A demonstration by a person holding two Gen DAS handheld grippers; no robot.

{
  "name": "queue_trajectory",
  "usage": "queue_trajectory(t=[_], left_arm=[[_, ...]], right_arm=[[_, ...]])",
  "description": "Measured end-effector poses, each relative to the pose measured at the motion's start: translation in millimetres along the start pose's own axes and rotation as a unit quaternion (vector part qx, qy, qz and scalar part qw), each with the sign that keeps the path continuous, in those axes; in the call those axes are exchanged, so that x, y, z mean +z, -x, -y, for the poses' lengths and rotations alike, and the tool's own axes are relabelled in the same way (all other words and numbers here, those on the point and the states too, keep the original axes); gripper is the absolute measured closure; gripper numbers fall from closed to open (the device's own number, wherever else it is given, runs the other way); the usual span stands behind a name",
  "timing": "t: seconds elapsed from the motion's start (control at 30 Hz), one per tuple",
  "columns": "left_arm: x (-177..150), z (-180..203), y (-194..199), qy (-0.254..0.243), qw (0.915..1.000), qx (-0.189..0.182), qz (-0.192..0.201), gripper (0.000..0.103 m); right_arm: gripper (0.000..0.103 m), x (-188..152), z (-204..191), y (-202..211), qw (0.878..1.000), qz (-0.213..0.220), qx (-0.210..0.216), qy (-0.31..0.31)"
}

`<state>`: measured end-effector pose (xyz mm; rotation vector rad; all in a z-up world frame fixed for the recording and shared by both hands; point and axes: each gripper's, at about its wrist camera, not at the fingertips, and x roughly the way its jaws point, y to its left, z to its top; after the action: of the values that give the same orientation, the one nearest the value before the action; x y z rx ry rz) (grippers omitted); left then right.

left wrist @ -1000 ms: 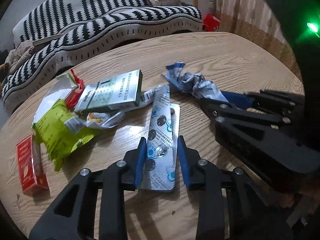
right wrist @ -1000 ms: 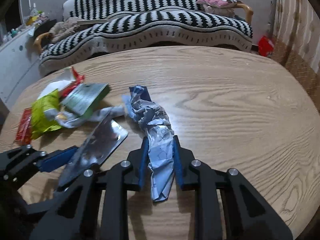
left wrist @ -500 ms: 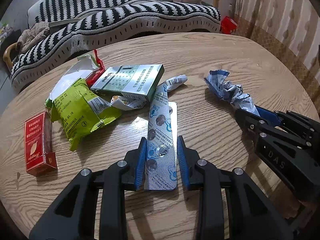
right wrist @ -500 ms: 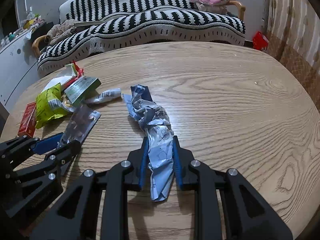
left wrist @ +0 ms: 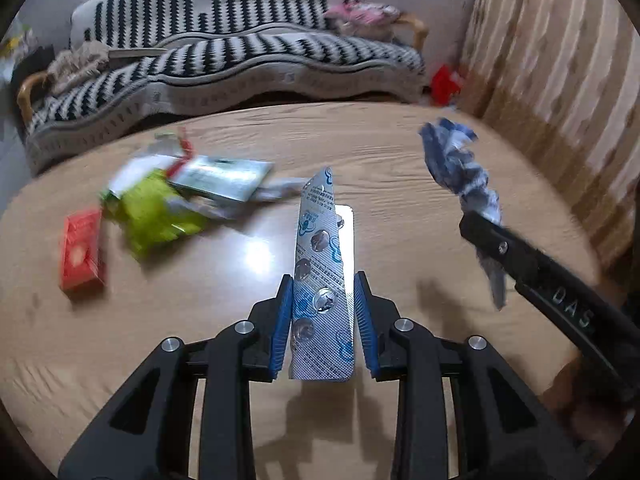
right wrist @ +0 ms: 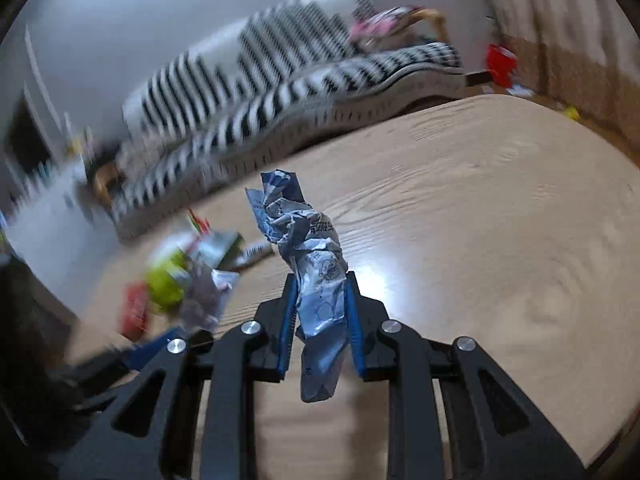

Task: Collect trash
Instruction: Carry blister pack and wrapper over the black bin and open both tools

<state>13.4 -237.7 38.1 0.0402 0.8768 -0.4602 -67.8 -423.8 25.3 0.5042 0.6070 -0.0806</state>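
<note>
A: Left gripper (left wrist: 322, 312)?
B: Jaws closed in on a silver pill blister pack (left wrist: 323, 276), pinched by its long edges between the blue pads (left wrist: 282, 320). Pack sticks forward, raised off the wooden tabletop (left wrist: 400, 168), its shadow below.

A: Right gripper (right wrist: 321, 322)?
B: Jaws clamped narrow on a crumpled blue-and-white wrapper (right wrist: 312, 268). Wrapper pokes up past the fingertips and hangs down below them, clear of the tabletop (right wrist: 500, 208). In the left wrist view the same wrapper (left wrist: 460, 172) is up in the air at the right, in the right gripper (left wrist: 486, 232).

A: Rest of the trash?
B: Still lying on the tabletop, far left side. Green snack bag (left wrist: 156, 212), green-and-white medicine box (left wrist: 224, 178) touching it behind, a white and red torn packet (left wrist: 160, 156) behind those, red small box (left wrist: 80, 248) just left of the bag. All blurred. Right wrist view shows the same pile (right wrist: 188, 272), too smeared to separate.

A: Background?
B: Black-and-white striped sofa (left wrist: 224, 60) behind the tabletop, curtain (left wrist: 560, 60) at right, red thing (left wrist: 446, 80) on the floor by the sofa end.
</note>
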Motion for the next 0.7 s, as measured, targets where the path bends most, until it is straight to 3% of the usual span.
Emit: queue_trajectory(t=[0.03, 0.1, 0.2, 0.3, 0.4, 0.5, 0.7], left_arm=[[-10, 26, 11, -0.004, 0.9994, -0.034, -0.002, 0.073], [-26, 72, 21, -0.029, 0.9975, -0.063, -0.012, 0.073], [-55, 142, 23, -0.066, 0.9925, -0.094, -0.041, 0.073], [-95, 207, 10, -0.103, 0.9816, -0.131, -0.094, 0.073], [-130, 255, -5, -0.155, 0.97, -0.133, -0.131, 0.073], [-149, 282, -9, -0.196, 0.963, -0.121, -0.141, 0.074], [-161, 290, -12, -0.2, 0.9594, -0.118, -0.16, 0.074]], right_arm=[[0.08, -7, 23, 25, 1.0, 0.015, -0.017, -0.009], [0.08, -18, 61, 62, 0.998, 0.03, -0.053, -0.022], [0.079, -45, 121, 123, 0.987, 0.041, -0.154, -0.005], [0.079, -77, 175, 152, 0.984, 0.013, -0.17, -0.053], [0.079, -116, 229, 165, 0.975, -0.032, -0.194, -0.105], [0.079, -133, 258, 172, 0.97, -0.052, -0.195, -0.137], [0.079, -141, 276, 177, 0.967, -0.064, -0.208, -0.132]])
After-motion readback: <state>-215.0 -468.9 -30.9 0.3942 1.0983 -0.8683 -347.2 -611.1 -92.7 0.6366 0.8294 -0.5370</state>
